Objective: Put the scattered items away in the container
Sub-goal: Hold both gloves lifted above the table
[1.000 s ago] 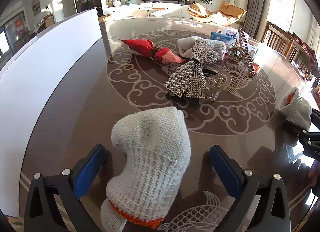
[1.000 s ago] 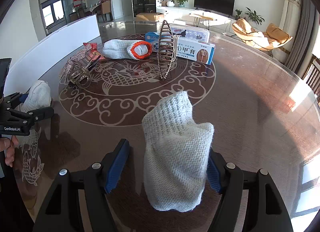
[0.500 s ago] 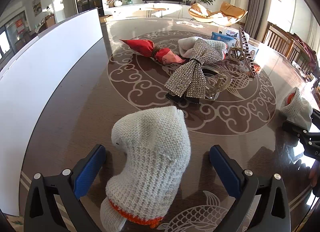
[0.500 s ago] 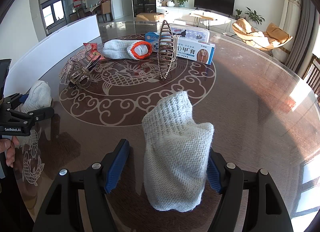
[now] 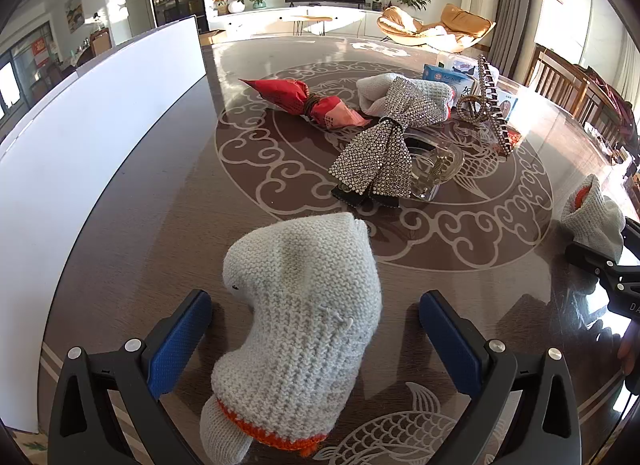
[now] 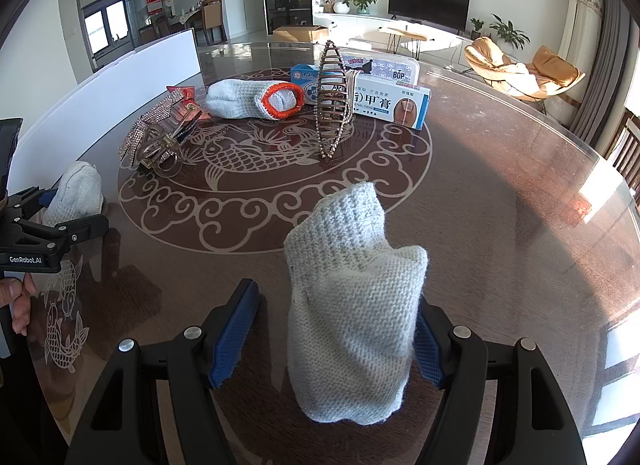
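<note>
In the left wrist view a grey knitted glove (image 5: 304,329) with an orange cuff stands on the table between the blue pads of my left gripper (image 5: 314,301), which is open with a gap on both sides. In the right wrist view a second grey glove (image 6: 352,313) stands inside my right gripper (image 6: 336,301). It is open too: the left pad (image 6: 236,333) is clear of the glove and the right pad sits close against the knit. A clear lidded plastic box (image 6: 384,65) stands at the back of the table.
On the table's patterned middle lie a third glove (image 6: 248,99), a red packet (image 5: 304,101), a rhinestone bow clip (image 5: 380,153), a clear hair claw (image 5: 436,169), a brown claw clip (image 6: 332,101) and cream boxes (image 6: 392,105). A white board (image 5: 80,145) lines the left edge.
</note>
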